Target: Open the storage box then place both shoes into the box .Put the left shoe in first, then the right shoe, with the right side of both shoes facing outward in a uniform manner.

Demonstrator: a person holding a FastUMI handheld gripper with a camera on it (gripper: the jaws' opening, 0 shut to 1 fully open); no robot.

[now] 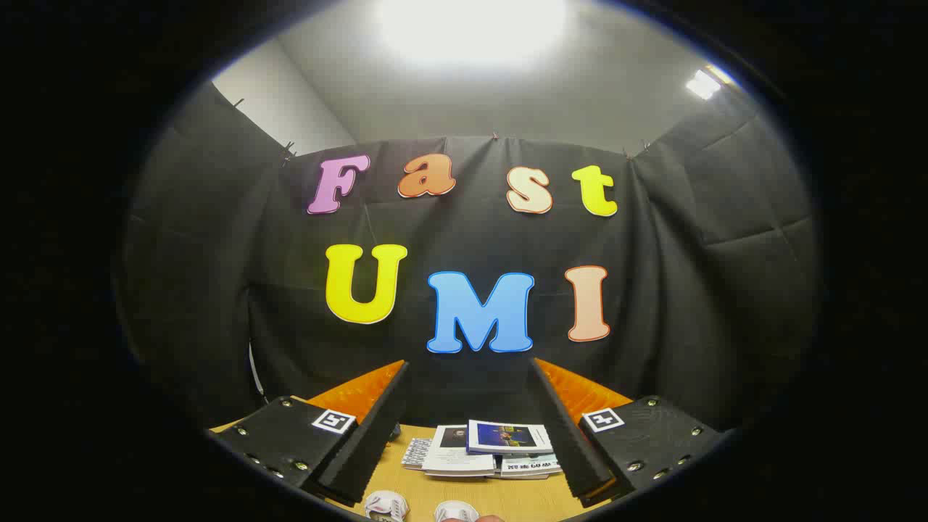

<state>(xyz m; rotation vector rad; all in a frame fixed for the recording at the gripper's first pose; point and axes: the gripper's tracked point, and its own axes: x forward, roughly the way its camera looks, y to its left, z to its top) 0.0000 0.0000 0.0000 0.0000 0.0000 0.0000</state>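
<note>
gripper view mount: rides on the gripper (467, 428), looking forward along its two fingers, which are spread wide apart
facing: pretty much level, straight at the booth's black cloth wall (464, 246), ceiling light (471, 29) up top
height: sits above the wooden table (507, 496), peeking over it
nearness: a stack of booklets (482, 453) lies between the fingers, just ahead; wall well beyond

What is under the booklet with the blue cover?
The blue-cover booklet lies on other printed papers, all on the wooden table, beyond the open claw. What the booklet covers is hidden.
</note>
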